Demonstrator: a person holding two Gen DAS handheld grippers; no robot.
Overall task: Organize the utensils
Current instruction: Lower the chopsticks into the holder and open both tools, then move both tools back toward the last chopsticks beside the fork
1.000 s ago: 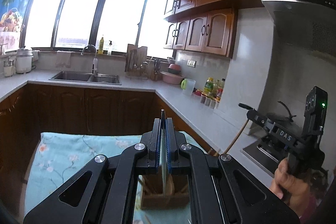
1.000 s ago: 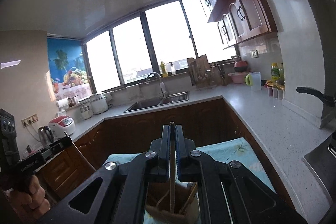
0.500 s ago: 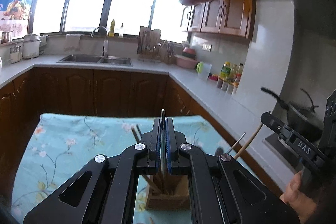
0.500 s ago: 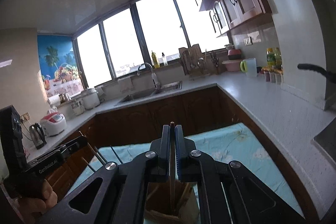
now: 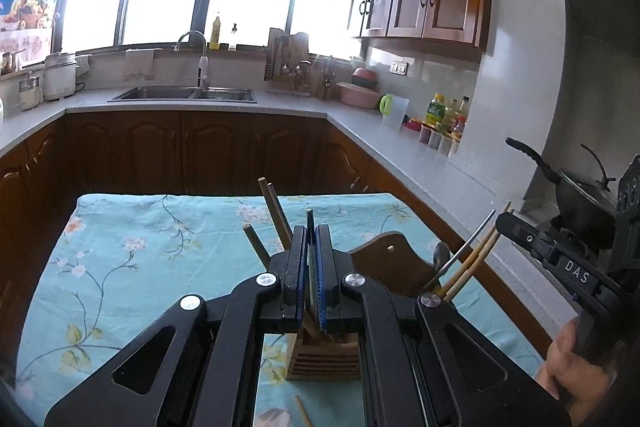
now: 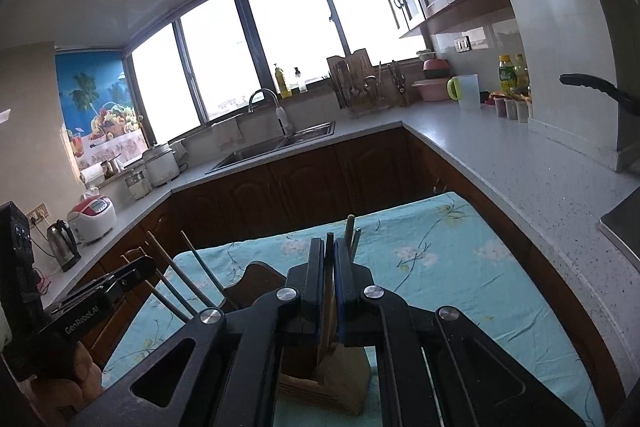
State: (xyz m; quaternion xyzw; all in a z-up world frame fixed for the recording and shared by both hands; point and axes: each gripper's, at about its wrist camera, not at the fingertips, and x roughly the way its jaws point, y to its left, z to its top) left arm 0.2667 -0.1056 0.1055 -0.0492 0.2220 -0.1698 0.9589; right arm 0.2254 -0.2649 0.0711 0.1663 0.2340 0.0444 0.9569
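Two grippers, both yours, both clenched: the left gripper (image 5: 311,247) pinches a thin grey utensil handle (image 5: 309,219), the right gripper (image 6: 330,263) a wooden utensil handle (image 6: 329,307). Just beyond the fingers, the wooden utensil holder (image 5: 324,363) stands on the floral tablecloth (image 5: 140,251), chopsticks (image 5: 472,263) leaning out. Farther off, the sink (image 5: 184,94) under the windows.

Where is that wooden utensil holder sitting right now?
The wooden utensil holder stands on the floral blue tablecloth, low in both wrist views, directly beneath the two grippers' shut fingers, with chopsticks sticking up from it.
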